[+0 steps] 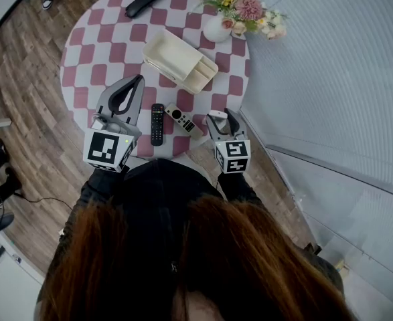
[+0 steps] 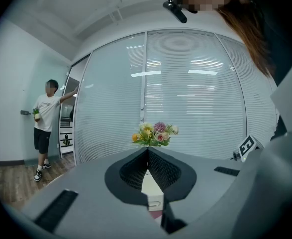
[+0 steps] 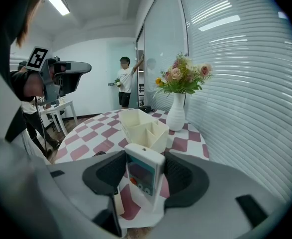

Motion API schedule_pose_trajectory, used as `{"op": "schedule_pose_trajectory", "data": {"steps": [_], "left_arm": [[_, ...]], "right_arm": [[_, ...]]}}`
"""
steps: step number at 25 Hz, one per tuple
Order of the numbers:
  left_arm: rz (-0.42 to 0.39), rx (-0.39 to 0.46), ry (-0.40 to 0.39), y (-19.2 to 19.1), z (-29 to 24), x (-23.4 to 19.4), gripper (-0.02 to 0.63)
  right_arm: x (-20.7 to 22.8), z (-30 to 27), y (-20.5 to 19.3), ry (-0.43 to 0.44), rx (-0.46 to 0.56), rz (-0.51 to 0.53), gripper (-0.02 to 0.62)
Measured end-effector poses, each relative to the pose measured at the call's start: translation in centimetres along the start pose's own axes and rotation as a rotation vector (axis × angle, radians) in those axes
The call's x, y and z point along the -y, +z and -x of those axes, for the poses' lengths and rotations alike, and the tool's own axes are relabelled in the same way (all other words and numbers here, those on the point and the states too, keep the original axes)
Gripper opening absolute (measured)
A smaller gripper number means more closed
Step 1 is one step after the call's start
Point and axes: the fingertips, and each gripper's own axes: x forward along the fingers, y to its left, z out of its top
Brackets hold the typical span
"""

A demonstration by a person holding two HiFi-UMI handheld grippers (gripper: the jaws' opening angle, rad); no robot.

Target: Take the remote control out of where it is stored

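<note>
My right gripper (image 1: 221, 122) has its fingers (image 3: 185, 176) clamped on the two long sides of the white remote control (image 3: 144, 172). It stands nearly upright between them, screen and buttons facing back at me. It is over the near right rim of the bench (image 1: 75, 79), clear of the cream storage box (image 1: 180, 60) and apart from it. The box sits mid-bench with its open compartments towards me.

My left gripper (image 1: 136, 84) hangs over the near left part of the bench. Its fingers (image 2: 161, 169) are pressed together at the tips with nothing between them. Through the gap below the tips I see a strip of the cream box.

Close to the near rim, between my two grippers, lie a small black remote (image 1: 156, 124) and, just right of it, a grey remote (image 1: 184, 120) set at a slant. They are close together but not touching.

A longer black remote (image 1: 144, 0) lies at the far rim. The vase of flowers (image 1: 217, 27) stands at the far right rim, near the box's far right corner.

The bare check cloth left of the box is the widest free stretch. On the right, the glass wall with blinds (image 1: 330, 65) runs close along the bench edge, so there is little room there. To the left is open wooden floor (image 1: 22, 65), and a person (image 2: 45, 128) stands far off by a door.
</note>
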Motion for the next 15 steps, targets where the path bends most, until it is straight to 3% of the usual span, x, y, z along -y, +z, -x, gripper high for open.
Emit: {"op": "schedule_pose_trajectory", "data": {"steps": [15], "left_arm": [[-0.007,-0.005,0.022,0.0,0.5,-0.3,0.009]], "right_arm": [[1.6,-2.5,0.9,0.030,0.027,-0.046,0.241]]}}
